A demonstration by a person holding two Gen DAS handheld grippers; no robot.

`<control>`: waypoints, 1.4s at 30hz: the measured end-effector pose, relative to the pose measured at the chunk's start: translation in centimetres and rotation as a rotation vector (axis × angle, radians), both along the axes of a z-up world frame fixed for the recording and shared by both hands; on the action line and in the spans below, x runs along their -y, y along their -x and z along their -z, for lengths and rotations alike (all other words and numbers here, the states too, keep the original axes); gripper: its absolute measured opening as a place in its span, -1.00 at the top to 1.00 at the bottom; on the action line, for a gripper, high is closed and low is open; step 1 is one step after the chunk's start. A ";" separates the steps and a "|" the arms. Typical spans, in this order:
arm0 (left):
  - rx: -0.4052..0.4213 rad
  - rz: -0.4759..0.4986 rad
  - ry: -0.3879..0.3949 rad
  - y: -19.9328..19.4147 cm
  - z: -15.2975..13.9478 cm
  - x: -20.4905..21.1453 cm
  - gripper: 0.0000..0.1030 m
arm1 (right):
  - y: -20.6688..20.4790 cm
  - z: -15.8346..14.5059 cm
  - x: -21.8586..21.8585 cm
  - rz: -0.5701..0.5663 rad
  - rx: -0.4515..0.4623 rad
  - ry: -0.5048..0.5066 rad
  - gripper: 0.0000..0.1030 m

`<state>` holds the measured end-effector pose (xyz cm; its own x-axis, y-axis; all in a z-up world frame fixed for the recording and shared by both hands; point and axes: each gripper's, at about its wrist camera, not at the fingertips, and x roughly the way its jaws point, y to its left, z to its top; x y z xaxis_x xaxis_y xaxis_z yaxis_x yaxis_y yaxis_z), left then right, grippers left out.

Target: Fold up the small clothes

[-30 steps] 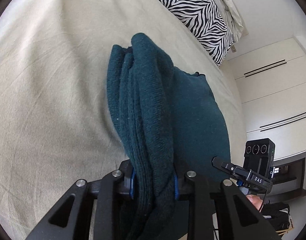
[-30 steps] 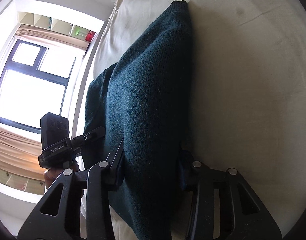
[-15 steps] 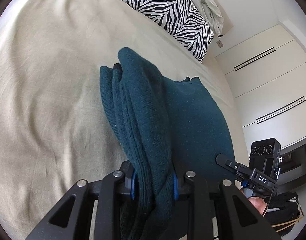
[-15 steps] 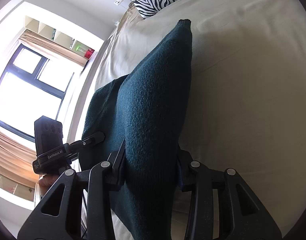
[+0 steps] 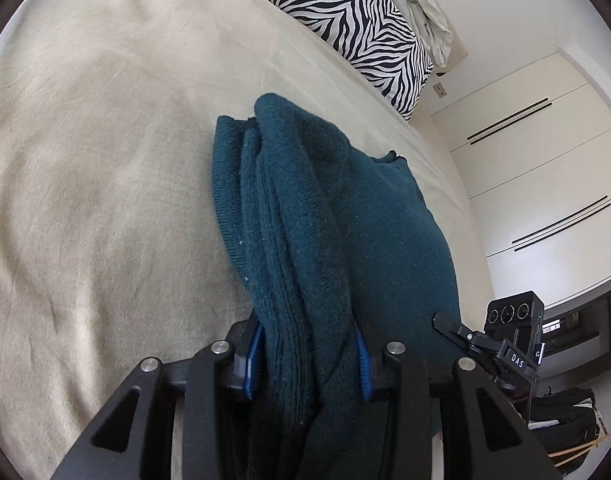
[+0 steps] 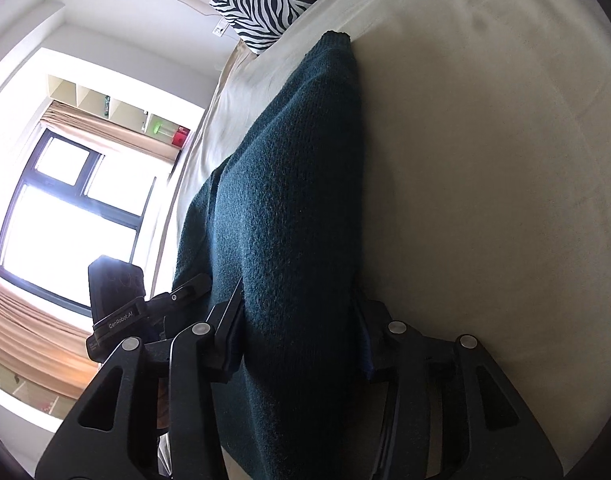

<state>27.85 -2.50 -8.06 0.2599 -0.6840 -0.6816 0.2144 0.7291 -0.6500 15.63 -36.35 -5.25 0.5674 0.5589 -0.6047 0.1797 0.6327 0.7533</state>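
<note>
The left gripper (image 5: 307,354) pinches a bunched, layered edge of the dark teal sweater (image 5: 333,224) between its blue pads (image 5: 254,350). The right gripper (image 6: 301,332) clamps another part of the same sweater (image 6: 293,200). The garment stretches forward from both grippers, its far end on the beige bed sheet (image 5: 97,160). A zebra-print pillow (image 5: 353,20) lies at the bed's far end, white wardrobe doors (image 5: 537,184) beyond.
</note>
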 end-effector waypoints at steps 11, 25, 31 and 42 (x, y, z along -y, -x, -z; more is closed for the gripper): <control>0.608 -0.196 -0.385 15.1 -11.9 -2.9 -1.00 | 12.9 -10.3 1.6 0.261 0.134 0.357 -0.14; 0.915 -0.327 -0.531 27.6 -21.4 -1.9 -1.00 | 24.5 -26.1 -10.3 0.201 0.436 0.866 -0.97; 0.747 -0.306 -0.515 26.9 -20.2 -2.0 -1.00 | 25.1 -26.0 -12.3 0.180 0.351 0.802 -0.97; 0.548 -0.261 -0.623 23.5 -13.2 -1.6 -1.00 | 20.0 -17.8 -12.1 0.178 0.124 0.829 -0.97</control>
